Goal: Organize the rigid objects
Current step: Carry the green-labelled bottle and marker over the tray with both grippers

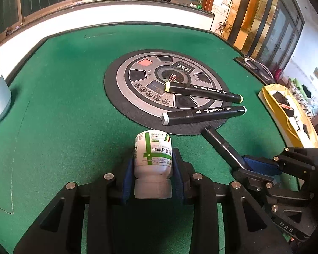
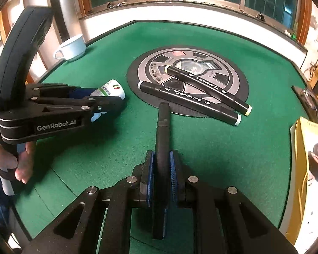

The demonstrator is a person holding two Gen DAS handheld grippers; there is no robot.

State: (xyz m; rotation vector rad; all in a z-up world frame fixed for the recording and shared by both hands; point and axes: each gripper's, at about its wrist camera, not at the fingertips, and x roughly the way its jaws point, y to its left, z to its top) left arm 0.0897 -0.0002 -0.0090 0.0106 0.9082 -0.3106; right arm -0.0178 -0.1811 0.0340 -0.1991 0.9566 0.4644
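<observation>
White pill bottle (image 1: 153, 160) clamped in left hand-held gripper (image 1: 153, 176).

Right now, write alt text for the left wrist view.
The left gripper holds a white medicine bottle between its fingers above a green felt table. Beyond it, two black markers lie on a round control panel; at right, the right gripper holds a black pen.

light: warm indoor, even | windows dark | shadows: soft | focus: sharp | edges: fisheye-bent, black vignette
</observation>
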